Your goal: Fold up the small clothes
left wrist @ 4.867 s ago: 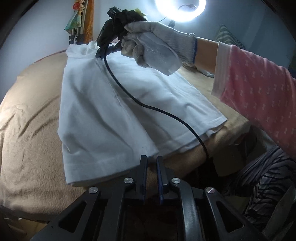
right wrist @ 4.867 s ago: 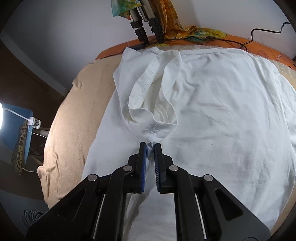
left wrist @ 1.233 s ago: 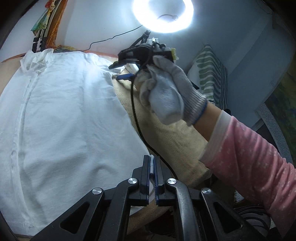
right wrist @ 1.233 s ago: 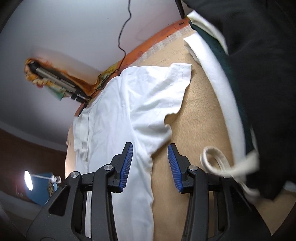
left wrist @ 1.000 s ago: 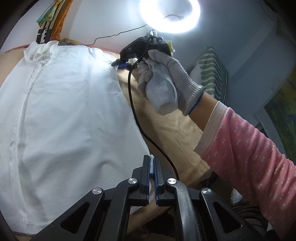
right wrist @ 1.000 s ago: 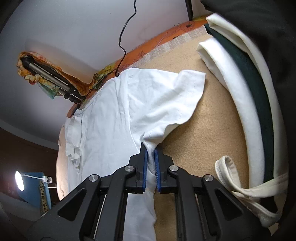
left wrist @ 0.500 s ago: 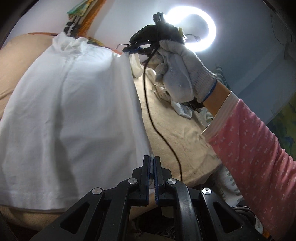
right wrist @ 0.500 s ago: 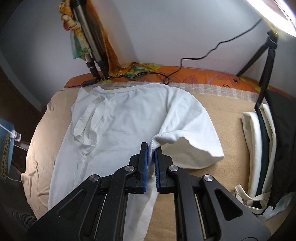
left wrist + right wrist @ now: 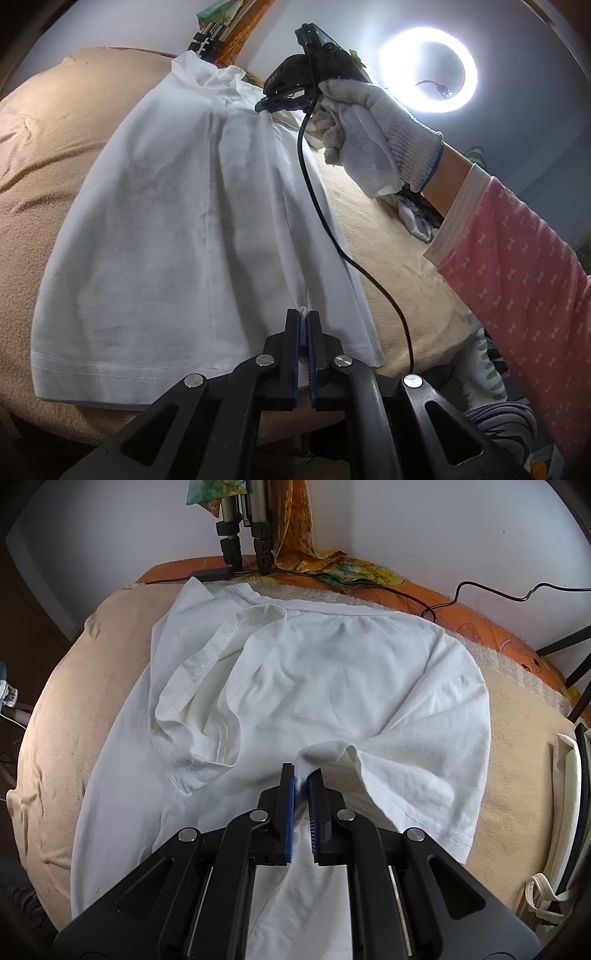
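A white T-shirt [image 9: 177,206] lies on a tan blanket [image 9: 48,122], its left side folded in. My left gripper [image 9: 303,317] is shut on the shirt's right edge near the hem and holds it over the body. My right gripper [image 9: 302,773] is shut on the shirt's right edge by the sleeve [image 9: 417,771] and holds it over the chest [image 9: 332,679]. It also shows in the left wrist view [image 9: 284,103], held by a gloved hand. The folded-in left sleeve [image 9: 199,701] lies crumpled.
Tripod legs [image 9: 243,528] and a patterned cloth [image 9: 332,565] stand at the far edge with black cables [image 9: 480,590]. A ring light [image 9: 428,70] shines at the right. Folded bags [image 9: 569,812] lie at the right edge. A black cable [image 9: 332,221] hangs over the shirt.
Both grippers have carried the shirt's right side leftward over the body; the right sleeve now lies folded inward on the chest. The right gripper closed on the edge about a second ago.
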Demonstrator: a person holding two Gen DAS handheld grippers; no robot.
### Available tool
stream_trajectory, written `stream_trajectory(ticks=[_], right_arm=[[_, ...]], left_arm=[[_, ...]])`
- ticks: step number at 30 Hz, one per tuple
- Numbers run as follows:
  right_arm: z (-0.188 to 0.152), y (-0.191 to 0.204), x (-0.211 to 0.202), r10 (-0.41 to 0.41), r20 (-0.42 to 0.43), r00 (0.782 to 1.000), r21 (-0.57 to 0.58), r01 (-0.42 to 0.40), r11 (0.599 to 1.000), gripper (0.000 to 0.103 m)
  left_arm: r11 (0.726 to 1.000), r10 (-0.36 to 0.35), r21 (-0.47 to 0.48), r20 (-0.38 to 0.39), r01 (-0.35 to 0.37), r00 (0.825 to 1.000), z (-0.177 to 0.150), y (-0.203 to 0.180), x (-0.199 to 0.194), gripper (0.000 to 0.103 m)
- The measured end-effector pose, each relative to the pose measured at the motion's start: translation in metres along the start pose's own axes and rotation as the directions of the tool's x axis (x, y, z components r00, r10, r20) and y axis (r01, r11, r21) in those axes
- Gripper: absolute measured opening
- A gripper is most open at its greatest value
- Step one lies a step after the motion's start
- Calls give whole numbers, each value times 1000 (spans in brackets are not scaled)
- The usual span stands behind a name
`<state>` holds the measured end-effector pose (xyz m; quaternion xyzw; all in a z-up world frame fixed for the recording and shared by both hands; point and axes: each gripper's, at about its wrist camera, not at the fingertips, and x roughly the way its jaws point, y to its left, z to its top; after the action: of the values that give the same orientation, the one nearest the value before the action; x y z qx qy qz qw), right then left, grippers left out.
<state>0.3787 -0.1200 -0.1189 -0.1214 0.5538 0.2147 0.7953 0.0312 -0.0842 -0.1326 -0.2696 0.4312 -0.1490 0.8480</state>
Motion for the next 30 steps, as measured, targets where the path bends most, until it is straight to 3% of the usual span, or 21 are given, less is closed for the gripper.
stream_trajectory(ticks=[5,6,7,9,10,13,14,16,19,24,26,27,28,30], right_arm=[[3,-5,2,47,-12,999,12,-47,999,10],[4,-6,-1,65,-15,998,17,-65,998,16],[3,-10,-7,114,-23,993,29,-113,993,28],[0,-18,-25,213,4,977,50,-213,976,47],[-1,-20,-34,241,21,970,57,-242,969,52],[-8,-44,-66,367,91,926,99,-375,922,52],[-12,-54,-74,353,122,928,109,-366,924,52],[-15,-75,-78,254,147,956,149,-276,950,52],[-19,-117,-63,168,153,974,277,-205,939,52],[-27,-138,-31,135,96,986,340,-160,927,52],[-29,-133,-20,128,62,990,325,-141,935,49],[-29,-131,-17,123,50,991,317,-133,939,34],[-28,-130,-13,129,39,991,312,-134,941,7],[-27,-129,-14,142,32,989,326,-144,934,4]], left_arm=[[1000,24,-11,5,-24,1000,-1,9,-1,1],[1000,21,-19,0,-21,1000,-1,10,-2,1],[1000,23,-20,-8,-23,1000,-2,12,-1,5],[1000,19,-11,-17,-19,1000,0,11,-3,13],[1000,16,-5,-12,-16,1000,0,11,-4,16],[1000,3,6,-1,-3,1000,3,10,-13,21],[1000,3,10,3,-3,1000,4,10,-17,21],[1000,4,22,14,-4,1000,8,9,-24,21],[999,11,42,34,-13,999,16,9,-36,21],[992,64,102,91,-73,994,30,11,-52,21],[992,69,98,99,-78,993,34,15,-54,21],[992,72,93,106,-82,992,36,18,-56,21],[992,76,88,111,-86,991,38,20,-57,21],[993,75,76,123,-84,990,40,26,-59,21]])
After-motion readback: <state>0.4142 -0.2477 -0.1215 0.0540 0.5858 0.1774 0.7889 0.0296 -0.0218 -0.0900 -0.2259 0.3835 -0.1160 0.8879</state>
